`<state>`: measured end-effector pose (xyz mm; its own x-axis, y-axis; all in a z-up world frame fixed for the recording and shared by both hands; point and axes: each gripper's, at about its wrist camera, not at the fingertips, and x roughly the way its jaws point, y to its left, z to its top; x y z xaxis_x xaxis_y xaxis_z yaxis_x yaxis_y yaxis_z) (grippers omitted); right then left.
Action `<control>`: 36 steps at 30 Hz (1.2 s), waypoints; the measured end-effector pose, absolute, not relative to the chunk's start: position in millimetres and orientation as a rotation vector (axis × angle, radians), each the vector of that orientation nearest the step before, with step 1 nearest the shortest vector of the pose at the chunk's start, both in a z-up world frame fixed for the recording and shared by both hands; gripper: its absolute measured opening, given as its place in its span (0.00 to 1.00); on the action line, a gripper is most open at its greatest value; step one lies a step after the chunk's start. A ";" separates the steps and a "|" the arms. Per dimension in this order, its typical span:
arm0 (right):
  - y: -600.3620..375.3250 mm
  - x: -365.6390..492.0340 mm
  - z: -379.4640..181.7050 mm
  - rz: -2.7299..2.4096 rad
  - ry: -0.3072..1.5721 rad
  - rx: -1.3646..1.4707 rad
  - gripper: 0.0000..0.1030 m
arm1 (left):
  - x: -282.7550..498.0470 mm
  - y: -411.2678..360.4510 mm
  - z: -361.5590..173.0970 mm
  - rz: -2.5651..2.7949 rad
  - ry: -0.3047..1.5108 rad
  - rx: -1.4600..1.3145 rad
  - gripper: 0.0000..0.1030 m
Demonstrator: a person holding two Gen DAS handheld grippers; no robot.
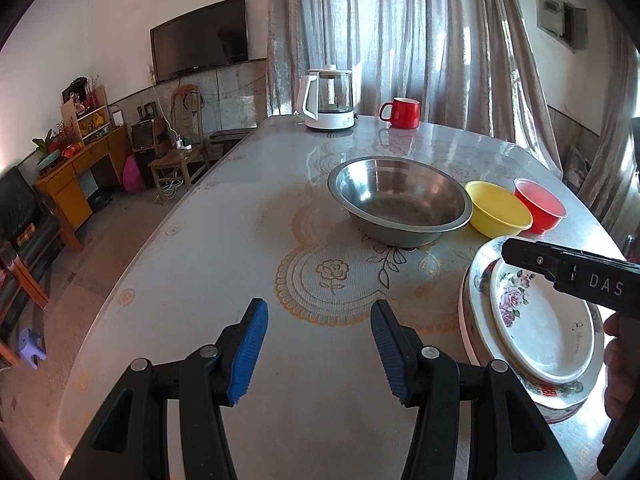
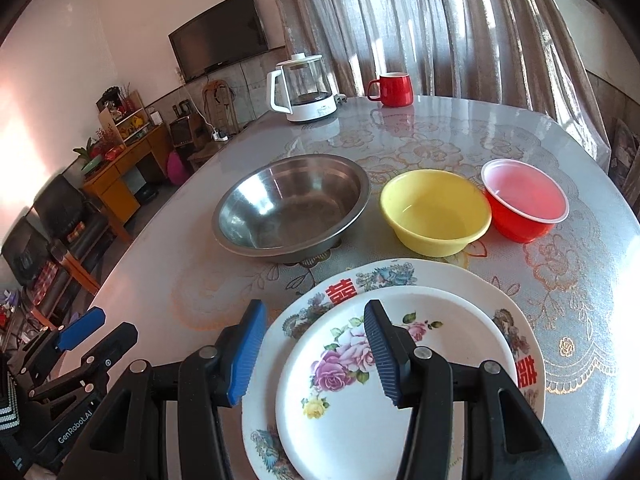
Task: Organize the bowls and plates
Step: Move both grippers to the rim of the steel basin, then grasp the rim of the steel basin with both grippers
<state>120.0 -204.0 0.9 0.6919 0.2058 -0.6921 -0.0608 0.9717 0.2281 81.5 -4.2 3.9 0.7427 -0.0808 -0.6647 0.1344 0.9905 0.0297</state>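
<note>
Fingers [image 2: 247, 354] of the right gripper [image 2: 314, 354] and left gripper [image 1: 318, 352] stand apart, holding nothing. Plates [image 2: 460, 280] are stacked on the desk [image 2: 180, 280]; bowls remain separate beyond them. Next: nest yellow bowl [image 2: 436, 212] into steel bowl [image 2: 292, 208].

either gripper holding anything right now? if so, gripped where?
Nothing held. Left gripper is open over bare table; right gripper is open above the small floral plate, fingers not clamped on its rim.
</note>
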 end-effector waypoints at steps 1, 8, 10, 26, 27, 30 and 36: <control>-204.9 123.8 -0.4 0.153 0.800 0.199 0.50 | 85.2 -4.1 2.5 -0.124 0.731 0.075 0.53; -212.8 153.0 -5.1 0.143 0.834 0.233 0.50 | 126.5 2.6 -0.2 -0.136 0.774 0.016 0.53; -214.2 161.6 -5.7 0.137 0.838 0.237 0.50 | 140.6 5.8 -0.3 -0.128 0.790 -0.015 0.53; -217.5 222.3 -19.1 0.120 0.904 0.267 0.41 | 227.3 -18.5 -6.9 -0.214 0.819 -0.089 0.52; -216.8 224.7 -20.3 0.116 0.908 0.261 0.39 | 231.3 -20.4 -10.0 -0.217 0.824 -0.086 0.51; -215.9 233.4 -25.1 0.111 0.925 0.251 0.29 | 246.9 -26.6 -18.3 -0.226 0.849 -0.073 0.33; -213.4 238.2 -29.1 0.114 0.928 0.226 0.27 | 247.1 -29.5 -28.3 -0.270 0.869 -0.096 0.25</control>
